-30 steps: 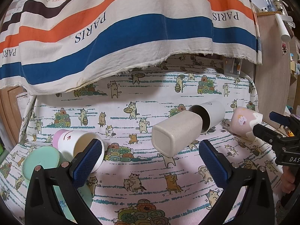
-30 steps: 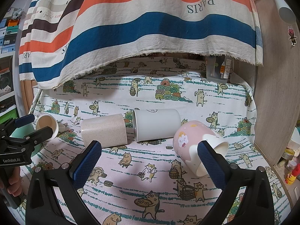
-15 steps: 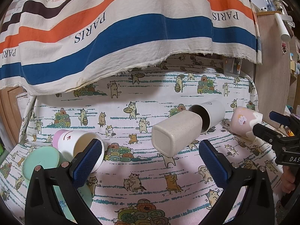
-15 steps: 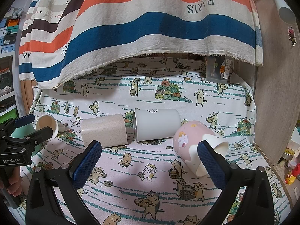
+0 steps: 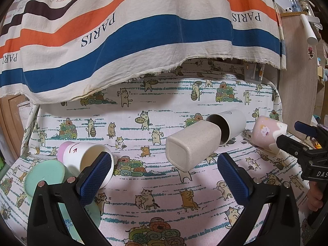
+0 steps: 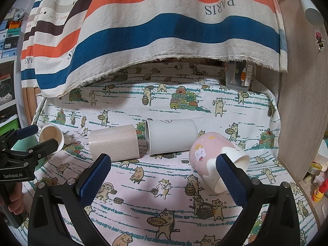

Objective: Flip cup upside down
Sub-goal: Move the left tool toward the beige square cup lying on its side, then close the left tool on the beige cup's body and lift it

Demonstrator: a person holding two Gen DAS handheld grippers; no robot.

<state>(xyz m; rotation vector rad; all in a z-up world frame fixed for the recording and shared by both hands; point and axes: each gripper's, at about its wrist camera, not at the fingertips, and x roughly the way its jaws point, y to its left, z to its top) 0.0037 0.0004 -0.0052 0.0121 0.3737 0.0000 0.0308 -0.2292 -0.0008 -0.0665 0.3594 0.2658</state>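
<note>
Several cups lie on their sides on the cat-print cloth. A beige speckled cup point(image 5: 192, 143) point(image 6: 114, 143) lies in the middle, base toward my left gripper. A grey-white cup point(image 5: 229, 126) point(image 6: 171, 136) lies behind it. A pink cloud cup point(image 6: 213, 157) point(image 5: 266, 133) lies at the right, its mouth by my right finger. A white-and-pink cup point(image 5: 86, 155) point(image 6: 51, 138) lies at the left. My left gripper point(image 5: 164, 176) is open and empty. My right gripper point(image 6: 164, 176) is open and empty.
A mint-green lid or plate point(image 5: 45, 178) lies at the left edge, partly under the left gripper. A striped PARIS cloth point(image 5: 143, 30) hangs over the back. A wooden panel point(image 6: 301, 102) stands at the right, with small bottles point(image 6: 317, 188) beside it.
</note>
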